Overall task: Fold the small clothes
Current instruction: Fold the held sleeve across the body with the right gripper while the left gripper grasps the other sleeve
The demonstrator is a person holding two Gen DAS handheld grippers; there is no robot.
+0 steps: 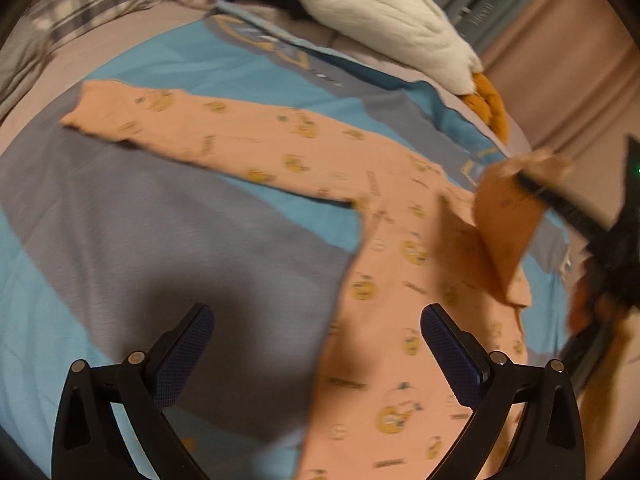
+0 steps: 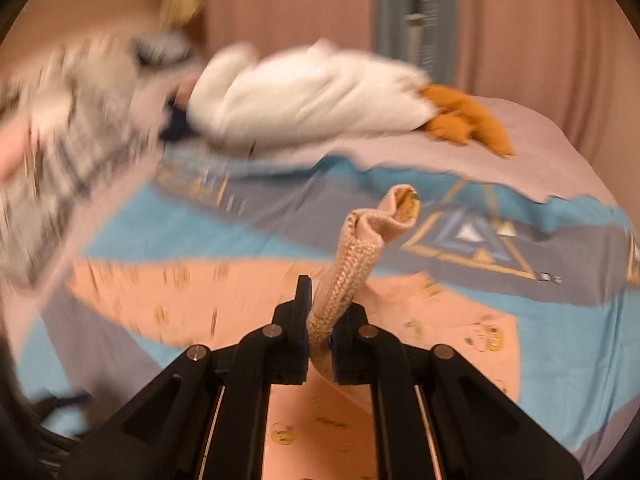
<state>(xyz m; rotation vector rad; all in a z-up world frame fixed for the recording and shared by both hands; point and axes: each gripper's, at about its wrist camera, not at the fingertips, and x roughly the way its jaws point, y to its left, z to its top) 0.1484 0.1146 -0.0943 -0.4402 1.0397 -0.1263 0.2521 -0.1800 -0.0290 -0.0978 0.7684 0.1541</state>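
Observation:
A small peach long-sleeved shirt with yellow cartoon prints lies spread on the blue and grey bedspread. Its left sleeve stretches out flat to the left. My left gripper is open and empty, hovering above the shirt's left edge. My right gripper is shut on the ribbed cuff of the right sleeve and holds it lifted above the shirt body. From the left wrist view the raised sleeve hangs from the right gripper at the right.
A white plush goose with orange feet lies at the far side of the bed. A plaid pillow sits at the far left. Pink curtains hang behind the bed.

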